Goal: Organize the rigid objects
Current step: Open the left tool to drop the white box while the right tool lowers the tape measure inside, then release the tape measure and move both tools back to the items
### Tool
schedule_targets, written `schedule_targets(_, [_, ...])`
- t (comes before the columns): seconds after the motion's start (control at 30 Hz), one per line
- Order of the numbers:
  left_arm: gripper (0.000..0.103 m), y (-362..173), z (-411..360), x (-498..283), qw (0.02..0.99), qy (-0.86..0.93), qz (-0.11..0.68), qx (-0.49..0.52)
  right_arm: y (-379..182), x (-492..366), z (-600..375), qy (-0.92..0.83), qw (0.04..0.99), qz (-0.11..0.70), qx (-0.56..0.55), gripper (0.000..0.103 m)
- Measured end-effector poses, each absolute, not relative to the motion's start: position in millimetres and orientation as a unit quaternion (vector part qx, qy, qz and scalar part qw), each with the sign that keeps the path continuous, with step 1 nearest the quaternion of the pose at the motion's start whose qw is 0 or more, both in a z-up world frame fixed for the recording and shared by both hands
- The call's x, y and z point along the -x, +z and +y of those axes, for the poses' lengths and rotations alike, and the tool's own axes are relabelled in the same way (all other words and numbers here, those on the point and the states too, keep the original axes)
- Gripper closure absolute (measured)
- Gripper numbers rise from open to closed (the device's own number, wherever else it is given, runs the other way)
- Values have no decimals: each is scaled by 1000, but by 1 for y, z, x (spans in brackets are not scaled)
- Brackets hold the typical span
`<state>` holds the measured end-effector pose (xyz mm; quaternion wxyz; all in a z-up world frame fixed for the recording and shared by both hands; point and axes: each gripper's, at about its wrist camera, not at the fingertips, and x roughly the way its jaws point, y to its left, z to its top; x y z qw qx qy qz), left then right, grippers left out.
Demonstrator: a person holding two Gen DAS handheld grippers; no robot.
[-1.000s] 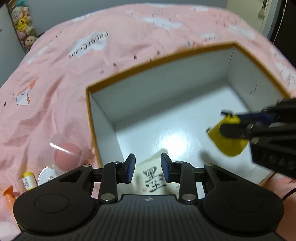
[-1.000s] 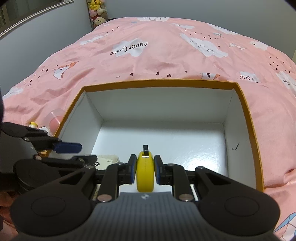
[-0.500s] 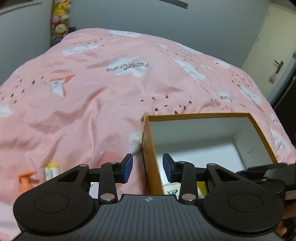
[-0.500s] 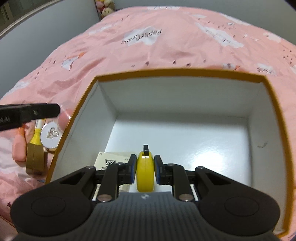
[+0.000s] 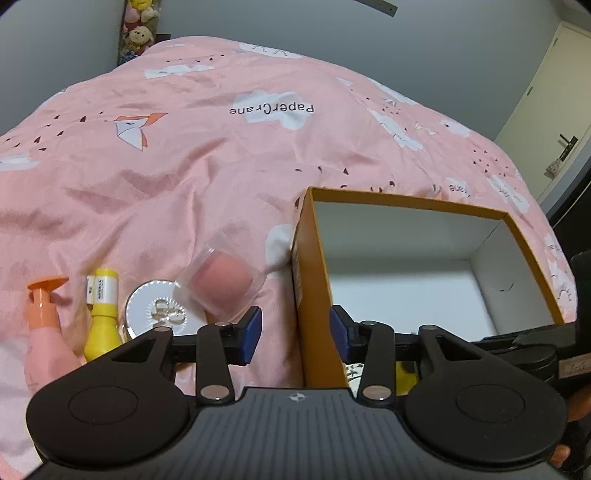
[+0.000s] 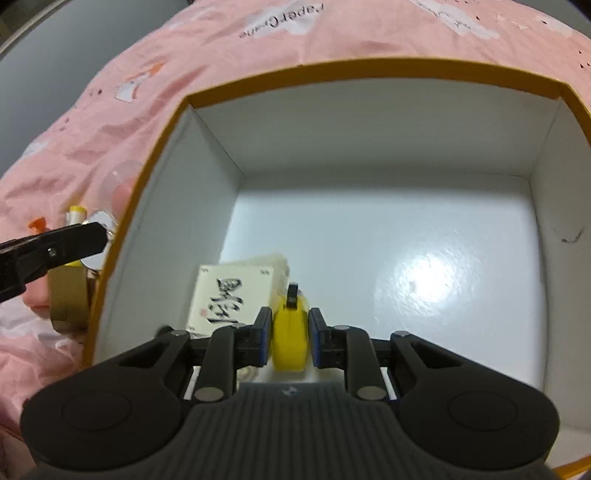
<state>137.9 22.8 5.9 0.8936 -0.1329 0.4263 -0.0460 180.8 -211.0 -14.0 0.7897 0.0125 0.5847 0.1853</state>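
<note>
An orange box with a white inside (image 5: 314, 280) (image 6: 369, 72) sits on the pink bed. My right gripper (image 6: 290, 338) is low inside it, shut on a yellow round object (image 6: 290, 343), next to a white calligraphy card box (image 6: 231, 299) on the box floor. My left gripper (image 5: 295, 334) is open and empty, its fingers straddling the box's left wall. Left of the box lie a clear case with a pink puff (image 5: 221, 282), a silver round compact (image 5: 159, 312), a yellow bottle (image 5: 101, 317) and an orange-capped pink bottle (image 5: 46, 325).
A gold box (image 6: 68, 299) lies on the bed by the orange box's left wall. The pink bedsheet (image 5: 221, 147) spreads behind. Plush toys (image 5: 138, 26) stand at the far wall and a door (image 5: 554, 110) is at the right.
My left gripper pulled out of the box and swung left to the items on the bed. My right gripper went lower into the box with the yellow object.
</note>
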Motion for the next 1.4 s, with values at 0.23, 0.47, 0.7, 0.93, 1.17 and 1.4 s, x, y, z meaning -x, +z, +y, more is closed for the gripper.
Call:
schedule_targets(0.23, [52,10,25,-130,898,-39,415,142,-16,-177,-221,153,793,589,16,81])
schedule_targets(0.47, [51,17,24,-121,903,-37,404,141,-9,-170,-218,154,805,572,30,80])
schedule_targets(0.7, [50,32,15,-103,925,-27,361,112,32,-143,-205,193,846,495,38,71])
schedule_targets(0.93, [44,41,15,-81,944,2,318,90,69,-100,-203,223,893,390,19,46])
schedule_targets(1.17, [29,38,19,-57,947,10,314,73,81,-66,-191,262,909,323,28,27])
schedule_targets(1.4, [29,31,41,-33,931,9,357,73,72,-49,-181,300,873,384,2,21])
